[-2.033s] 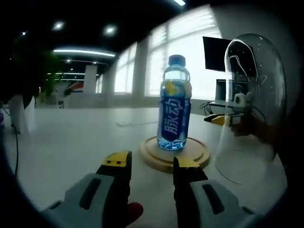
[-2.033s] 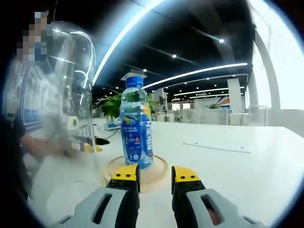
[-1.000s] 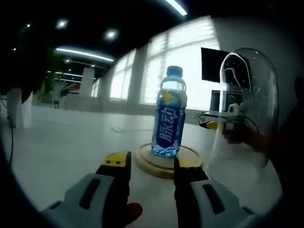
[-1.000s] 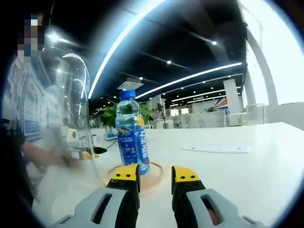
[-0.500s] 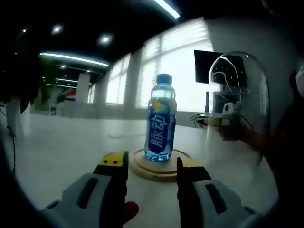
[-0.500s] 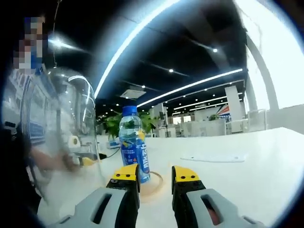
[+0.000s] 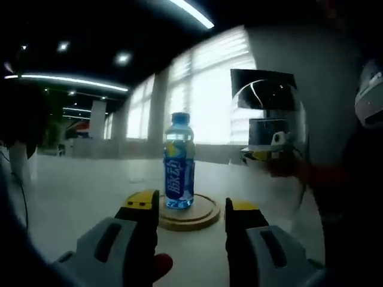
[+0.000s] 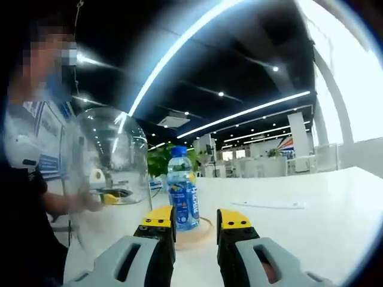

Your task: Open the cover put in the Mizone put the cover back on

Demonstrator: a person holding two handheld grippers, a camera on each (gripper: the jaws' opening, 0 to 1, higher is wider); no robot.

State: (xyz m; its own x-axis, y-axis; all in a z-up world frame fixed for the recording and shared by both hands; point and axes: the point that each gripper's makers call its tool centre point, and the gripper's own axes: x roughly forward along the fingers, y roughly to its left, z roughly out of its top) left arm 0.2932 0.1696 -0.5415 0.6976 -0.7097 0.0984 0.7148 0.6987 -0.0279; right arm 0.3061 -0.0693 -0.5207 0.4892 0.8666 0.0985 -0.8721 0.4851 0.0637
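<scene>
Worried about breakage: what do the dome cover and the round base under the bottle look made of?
The dome cover looks like clear glass or acrylic; I can't tell which: see-through, with bright glints. The round base looks like pale, matte wood. The Mizone bottle appears to be clear plastic with a blue label.

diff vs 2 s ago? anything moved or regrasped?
Both gripper views have pulled back: the Mizone bottle and its wooden base now look smaller. That is camera motion; the bottle stays upright on the base. The glass dome cover remains off, beside the base. Left gripper and right gripper stay open, holding nothing.
</scene>
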